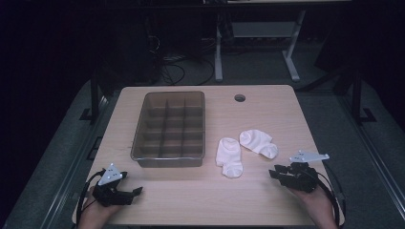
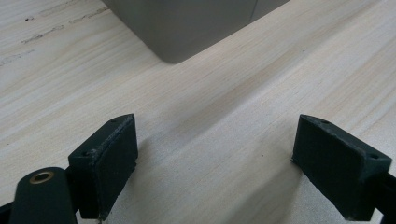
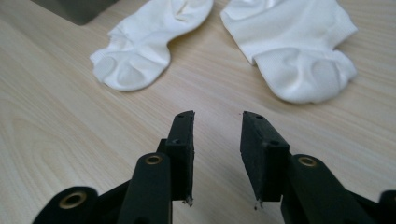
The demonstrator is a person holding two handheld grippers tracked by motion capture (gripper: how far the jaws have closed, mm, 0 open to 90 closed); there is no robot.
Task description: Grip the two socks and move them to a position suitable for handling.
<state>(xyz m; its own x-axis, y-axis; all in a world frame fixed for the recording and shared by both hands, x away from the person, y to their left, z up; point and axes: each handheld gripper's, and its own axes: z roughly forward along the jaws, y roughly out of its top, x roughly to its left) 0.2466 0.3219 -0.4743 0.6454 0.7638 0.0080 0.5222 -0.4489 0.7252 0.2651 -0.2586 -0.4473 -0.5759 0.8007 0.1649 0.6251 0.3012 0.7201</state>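
Observation:
Two white ankle socks lie flat on the wooden table, right of centre: one (image 1: 229,157) (image 3: 140,46) nearer the tray, the other (image 1: 258,142) (image 3: 299,46) beside it to the right. My right gripper (image 1: 273,172) (image 3: 217,140) is held just short of them, jaws a narrow gap apart with nothing between them. A grey divided organiser tray (image 1: 167,162) stands left of centre. My left gripper (image 1: 136,193) (image 2: 217,158) rests low at the front left, jaws wide open over bare wood, with a corner of the tray (image 2: 187,28) ahead of it.
A round cable hole (image 1: 239,98) sits near the table's far edge. The tray's corner (image 3: 74,9) shows at the top left of the right gripper view. Desk legs and cables stand on the dark floor beyond the table.

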